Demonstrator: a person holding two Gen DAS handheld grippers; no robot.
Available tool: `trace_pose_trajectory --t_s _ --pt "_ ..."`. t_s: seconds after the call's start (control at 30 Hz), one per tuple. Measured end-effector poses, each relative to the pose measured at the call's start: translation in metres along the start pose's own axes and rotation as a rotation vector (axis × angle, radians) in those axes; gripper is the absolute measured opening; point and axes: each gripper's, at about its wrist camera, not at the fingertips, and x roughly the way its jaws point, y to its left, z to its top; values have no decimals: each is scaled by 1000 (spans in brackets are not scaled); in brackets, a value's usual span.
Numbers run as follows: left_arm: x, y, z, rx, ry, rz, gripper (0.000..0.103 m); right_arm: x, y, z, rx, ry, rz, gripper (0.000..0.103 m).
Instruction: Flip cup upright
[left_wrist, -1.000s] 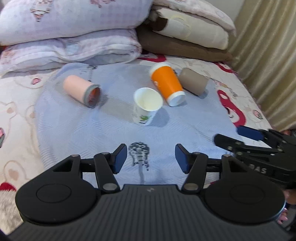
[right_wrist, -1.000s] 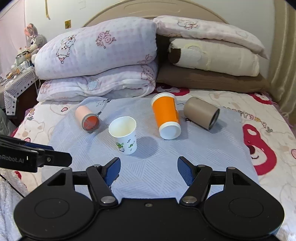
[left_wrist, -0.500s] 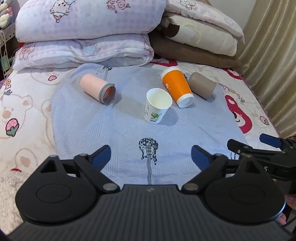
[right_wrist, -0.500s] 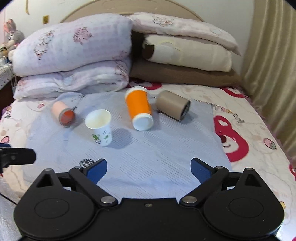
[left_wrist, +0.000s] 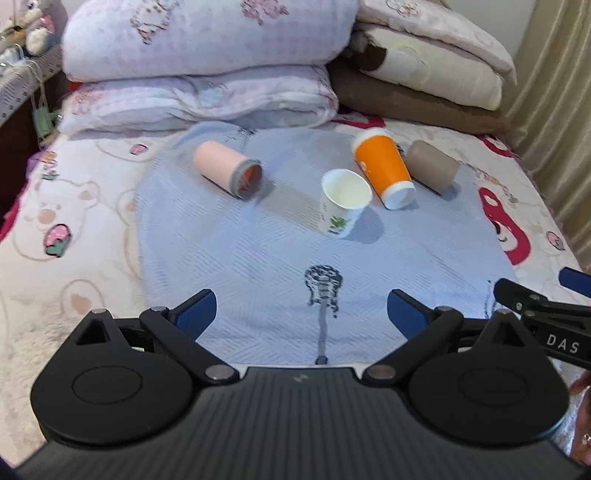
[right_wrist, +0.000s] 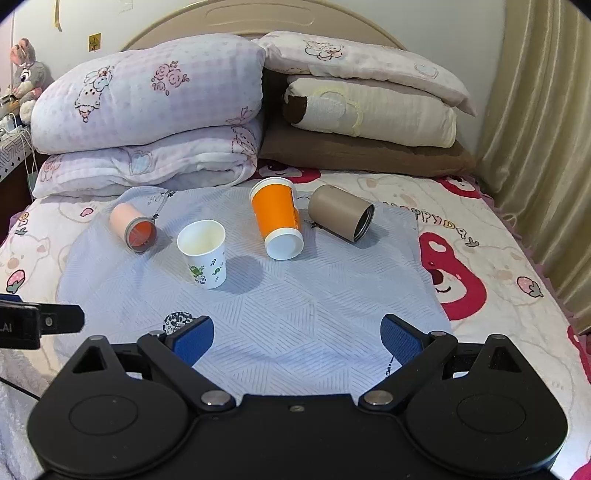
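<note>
Four cups sit on a light blue cloth (right_wrist: 295, 295) on the bed. A white paper cup (right_wrist: 204, 253) (left_wrist: 343, 201) with green print stands upright. A pink cup (right_wrist: 133, 227) (left_wrist: 227, 170), an orange cup (right_wrist: 279, 221) (left_wrist: 384, 168) and a brown cup (right_wrist: 340, 218) (left_wrist: 432, 168) lie on their sides. My left gripper (left_wrist: 301, 312) is open and empty, near the cloth's front edge. My right gripper (right_wrist: 297, 336) is open and empty too, well short of the cups. Each gripper shows at the edge of the other's view.
Folded quilts and pillows (right_wrist: 147, 110) are stacked at the head of the bed behind the cups. A curtain (right_wrist: 546, 147) hangs on the right. A shelf with plush toys (right_wrist: 22, 85) stands at the far left.
Both grippers have opened wider and pulled back from the cups. The cups have not moved.
</note>
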Motion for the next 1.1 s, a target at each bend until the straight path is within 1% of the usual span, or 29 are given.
trace_pose_trajectory --t_s 0.17,0.3,0.4,0.47,0.63,0.87,1.1 --pt "-9 -2 -1 6 4 29 100 -2 2 -1 -15 10 -16 99" --pt "-7 -3 -2 14 3 31 100 -5 3 -2 -17 18 -17 99" --pt "-3 -7 -3 33 4 75 100 -6 5 -2 -19 21 -18 99" --pt "-2 -9 -3 48 8 88 100 -6 5 -2 -22 23 -20 99" --pt "-1 -12 -3 58 22 76 100 -3 6 -2 -28 30 -28 99" --pt "4 -9 -1 54 47 113 100 -3 4 -2 -17 29 -32 99" --pt "7 -8 -1 57 63 125 100 -4 1 -1 7 24 -26 99"
